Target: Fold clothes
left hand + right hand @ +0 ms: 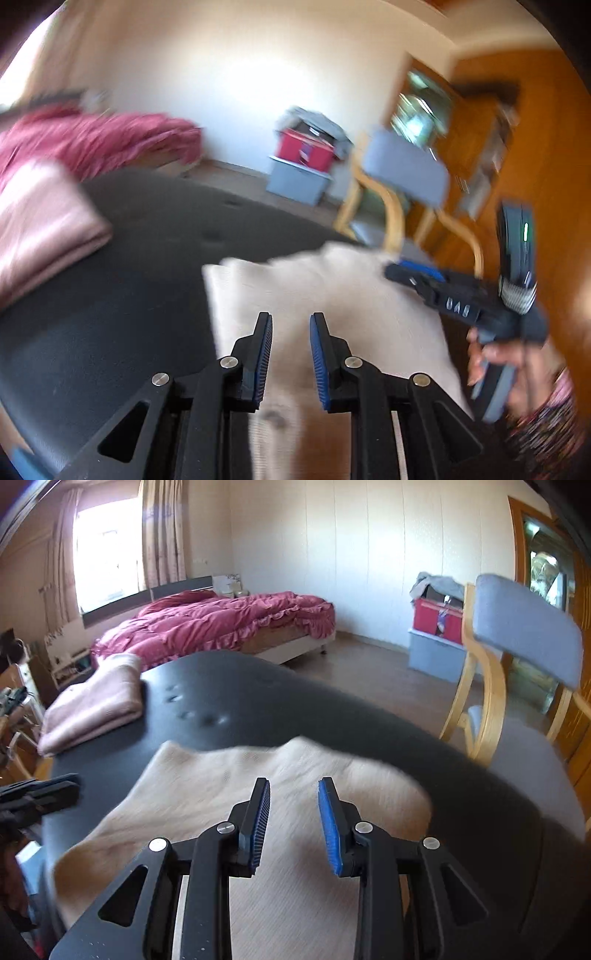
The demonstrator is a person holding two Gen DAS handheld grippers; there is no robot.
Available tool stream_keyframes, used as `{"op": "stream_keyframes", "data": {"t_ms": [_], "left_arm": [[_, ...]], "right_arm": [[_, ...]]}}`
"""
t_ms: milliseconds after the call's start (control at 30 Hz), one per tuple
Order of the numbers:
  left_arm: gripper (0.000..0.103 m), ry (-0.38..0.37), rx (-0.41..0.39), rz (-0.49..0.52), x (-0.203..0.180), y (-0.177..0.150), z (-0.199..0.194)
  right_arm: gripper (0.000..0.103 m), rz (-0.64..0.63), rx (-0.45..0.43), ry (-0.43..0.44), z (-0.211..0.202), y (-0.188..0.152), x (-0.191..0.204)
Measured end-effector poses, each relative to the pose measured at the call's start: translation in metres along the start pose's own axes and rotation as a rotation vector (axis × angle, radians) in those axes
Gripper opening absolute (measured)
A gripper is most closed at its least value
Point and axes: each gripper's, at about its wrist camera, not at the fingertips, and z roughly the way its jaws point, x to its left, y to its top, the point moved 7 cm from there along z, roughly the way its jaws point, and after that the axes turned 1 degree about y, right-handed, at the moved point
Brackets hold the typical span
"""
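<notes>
Faintly, "DAS" lettering (blurred) on right tongs [397,273].

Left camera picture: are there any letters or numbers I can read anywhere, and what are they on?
White marks like "DAS" or "BAS": on the black body of the other tool, blurred, so unsure.
Red box: a small label, too blurred to read.
Right camera picture: nothing readable, and the red box's label is too small.

My left wrist camera looks forward and down, close over the cream garment [325,317] on the black table [147,258]. My right one faces likewise. Both share the pink folded cloth [96,705] and bed [221,620].
</notes>
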Motion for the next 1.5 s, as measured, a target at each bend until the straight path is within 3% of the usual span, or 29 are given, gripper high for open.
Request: {"op": "stream_keyframes", "data": {"t_ms": [100,333,467,567,600,700,767,933,1000,1100,1200,1300,1400,1500], "left_arm": [[0.02,0.055,0.056,0.095,-0.009,-0.025,0.016],[0.02,0.116,0.015,0.214,-0.01,-0.058,0.013],[0.02,0.065,0.006,0.14,0.0,-0.059,0.005],[0.02,0.009,0.0,-0.039,0.01,-0.053,-0.004],[0.02,0.0,-0.007,-0.079,0.014,-0.048,-0.008],[0.02,0.012,-0.029,-0.055,0.006,-0.032,-0.012],[0.02,0.017,-0.027,0.013,-0.009,-0.028,-0.005],[0.02,0.133,0.064,0.145,-0.027,-0.051,0.031],[0.023,0.17,0.049,0.173,-0.027,-0.056,0.031],[0.023,0.199,0.075,0.18,-0.027,-0.055,0.028],[0.023,0.154,0.108,0.115,-0.027,-0.032,0.022],[0.023,0.131,0.072,0.071,-0.032,0.013,0.017],[0.023,0.124,0.074,0.117,-0.044,0.044,0.038],[0.023,0.206,0.126,0.203,-0.044,0.041,0.075]], "right_arm": [[0.033,-0.003,0.062,0.072,-0.003,-0.024,0.012],[0.037,-0.166,0.03,-0.023,-0.009,-0.056,0.022],[0.038,-0.175,0.008,-0.017,-0.013,-0.061,0.025],[0.038,-0.111,-0.079,0.087,-0.035,-0.052,0.02],[0.038,-0.081,-0.09,0.162,-0.042,-0.051,0.019],[0.039,-0.023,-0.088,0.368,-0.063,-0.052,0.016],[0.039,-0.08,-0.072,0.39,-0.07,-0.061,0.021],[0.039,-0.226,0.037,0.329,-0.068,-0.092,0.045],[0.039,-0.281,0.12,0.283,-0.055,-0.107,0.047],[0.04,-0.302,0.156,0.283,-0.048,-0.117,0.041],[0.042,-0.283,0.166,0.293,-0.045,-0.119,0.036],[0.044,-0.283,0.165,0.289,-0.045,-0.12,0.038],[0.044,-0.293,0.164,0.282,-0.042,-0.117,0.043],[0.045,-0.282,0.164,0.293,-0.043,-0.118,0.041]]}}
